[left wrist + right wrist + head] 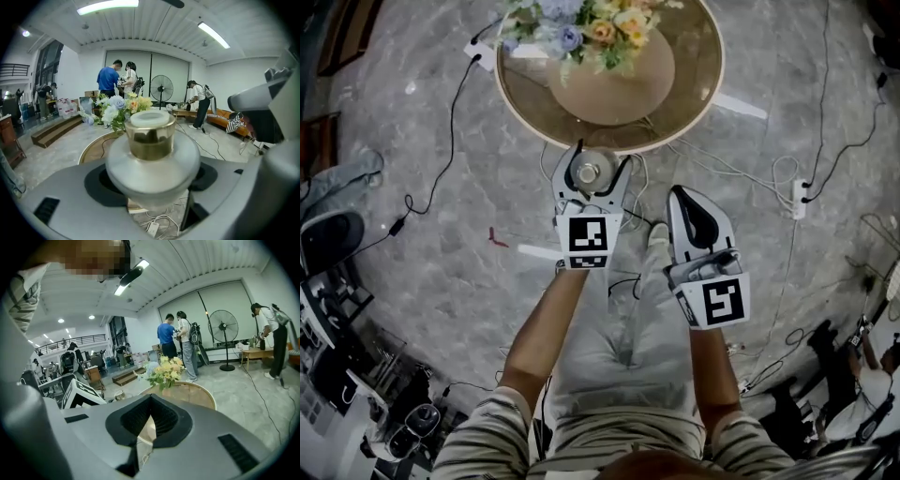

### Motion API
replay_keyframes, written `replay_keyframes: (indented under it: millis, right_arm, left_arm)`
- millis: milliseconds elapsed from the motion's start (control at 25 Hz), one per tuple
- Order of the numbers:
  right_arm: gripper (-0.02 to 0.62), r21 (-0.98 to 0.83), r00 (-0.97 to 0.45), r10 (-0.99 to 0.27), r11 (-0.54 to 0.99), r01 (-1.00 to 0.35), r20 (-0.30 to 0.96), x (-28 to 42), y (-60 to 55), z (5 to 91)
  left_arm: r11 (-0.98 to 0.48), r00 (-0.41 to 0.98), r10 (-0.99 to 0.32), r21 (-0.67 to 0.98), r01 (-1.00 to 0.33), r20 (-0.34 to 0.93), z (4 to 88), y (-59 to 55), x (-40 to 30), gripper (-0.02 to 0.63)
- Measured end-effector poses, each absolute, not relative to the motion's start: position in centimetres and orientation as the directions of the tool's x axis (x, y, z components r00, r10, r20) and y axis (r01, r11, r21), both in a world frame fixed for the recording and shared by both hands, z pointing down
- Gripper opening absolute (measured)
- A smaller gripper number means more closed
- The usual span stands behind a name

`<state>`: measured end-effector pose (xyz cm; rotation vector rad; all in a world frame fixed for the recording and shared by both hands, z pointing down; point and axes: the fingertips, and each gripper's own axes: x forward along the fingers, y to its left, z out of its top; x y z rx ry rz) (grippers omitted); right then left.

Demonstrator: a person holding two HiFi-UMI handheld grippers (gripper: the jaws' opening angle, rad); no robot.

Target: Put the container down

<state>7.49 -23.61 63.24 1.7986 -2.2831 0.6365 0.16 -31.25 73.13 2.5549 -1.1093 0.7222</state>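
The container (588, 172) is a frosted glass jar with a gold neck and a white lid. My left gripper (589, 180) is shut on it, its jaws wide around the jar's round body, and holds it in the air just off the near edge of the round wooden table (698, 84). In the left gripper view the container (151, 150) fills the middle, upright between the grey jaws. My right gripper (682, 199) hangs to the right, shut and empty. In the right gripper view its jaws (149, 401) meet with nothing between them.
A bunch of flowers (581, 23) lies at the table's far left side. Cables and a power strip (799, 199) lie on the marble floor around the table. A standing fan (161, 88) and several people are far off in the room.
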Motion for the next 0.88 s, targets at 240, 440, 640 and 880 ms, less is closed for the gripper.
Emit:
replay_keyframes:
  millis: [240,440,640,880]
  right_arm:
    - [0.009,-0.227,-0.267,-0.885,0.190,-0.955,0.383,7.9,-22.8,65.7]
    - [0.009,-0.232,-0.237,-0.881,0.151,-0.961,0.409,8.5,-22.4,67.8]
    - [0.009,-0.236,-0.224,-0.876,0.131,-0.963,0.427,9.1,-22.1,69.1]
    - [0.009,-0.222,-0.207,-0.877,0.118,-0.968,0.435,9.7,-21.6,69.1]
  left_arm:
    - [-0.698,0.579,-0.596,-0.002,-0.716,0.556,78.0,-31.8,1.9,0.337]
    - [-0.726,0.593,-0.576,-0.019,-0.688,0.562,81.1,-33.1,3.3,0.337]
    - [-0.736,0.591,-0.568,-0.031,-0.677,0.572,83.6,-34.4,5.0,0.337]
    - [-0.746,0.588,-0.559,-0.043,-0.665,0.585,86.6,-35.6,6.1,0.337]
